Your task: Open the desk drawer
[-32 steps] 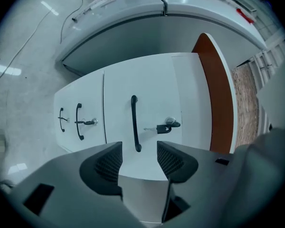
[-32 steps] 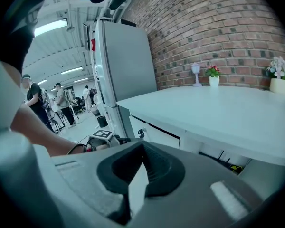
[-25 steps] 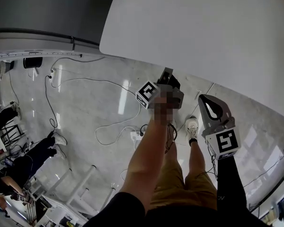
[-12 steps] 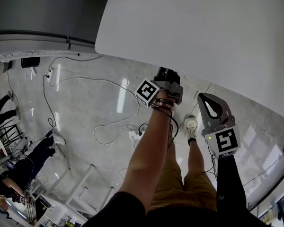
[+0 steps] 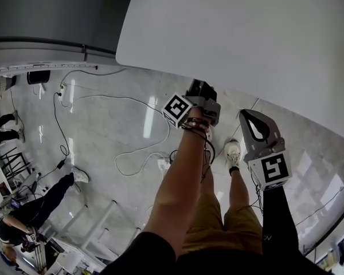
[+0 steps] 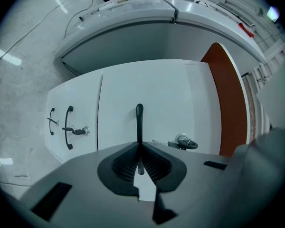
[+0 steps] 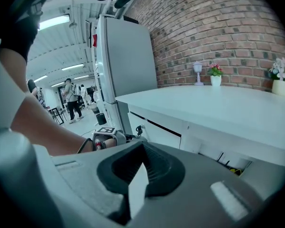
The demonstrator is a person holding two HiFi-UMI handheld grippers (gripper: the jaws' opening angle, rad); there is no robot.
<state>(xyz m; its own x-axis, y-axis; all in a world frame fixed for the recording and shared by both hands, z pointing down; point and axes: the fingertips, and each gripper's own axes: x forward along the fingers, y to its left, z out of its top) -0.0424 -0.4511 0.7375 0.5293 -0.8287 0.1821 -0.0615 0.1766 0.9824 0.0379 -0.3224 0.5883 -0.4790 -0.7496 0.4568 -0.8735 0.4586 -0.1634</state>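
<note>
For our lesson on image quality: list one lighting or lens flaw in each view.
Head view: glare streaks on the glossy floor. Left gripper view: fisheye bows the drawer front, corners vignette black. Right gripper view: ceiling lamp blown out, brick wall curves.

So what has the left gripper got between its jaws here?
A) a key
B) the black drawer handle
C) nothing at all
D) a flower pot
B: in its own view the left gripper has its jaws shut on the black drawer handle; the key sits off to one side.
</note>
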